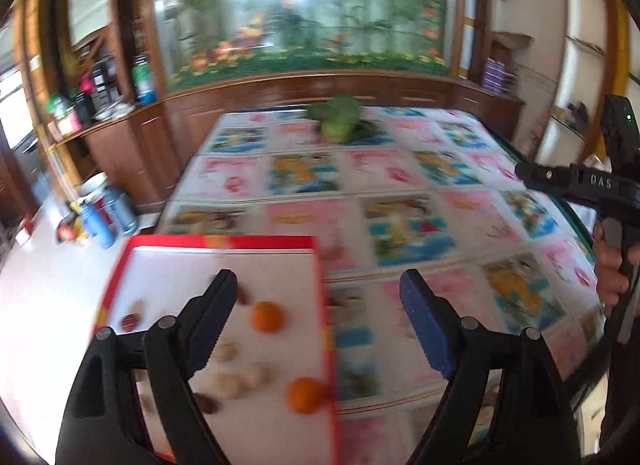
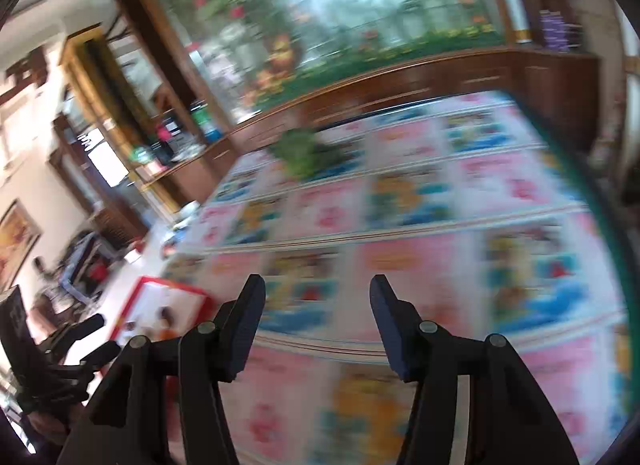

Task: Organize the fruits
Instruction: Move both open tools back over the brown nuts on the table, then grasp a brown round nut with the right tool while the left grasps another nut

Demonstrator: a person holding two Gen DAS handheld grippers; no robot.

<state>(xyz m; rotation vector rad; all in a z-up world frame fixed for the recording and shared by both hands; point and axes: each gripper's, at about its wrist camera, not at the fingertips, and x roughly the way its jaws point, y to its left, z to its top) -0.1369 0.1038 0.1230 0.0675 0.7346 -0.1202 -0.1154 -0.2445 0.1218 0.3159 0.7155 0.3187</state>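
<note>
One patterned tablecloth (image 1: 400, 185), wooden cabinets (image 1: 320, 93), seemingly

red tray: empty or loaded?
Loaded. The red-rimmed tray holds two oranges, several pale round fruits and a few dark red ones, all blurred.

Fruit scattered loose inside a shallow red-rimmed white cardboard tray (image 1: 120, 265) at the tabletop's near left.

Two round orange citrus fruits lie apart on the tray's white floor: one (image 1: 266, 316) near the middle, the other (image 1: 305, 395) nearer, right against the right-hand wall. Several pale beige round fruits (image 1: 236, 381) cluster between and below them, with small dark red fruits (image 1: 131, 321) dotted around, too blurred to name. A leafy green bunch (image 1: 340, 121) lies alone at the tabletop's far end.
</note>
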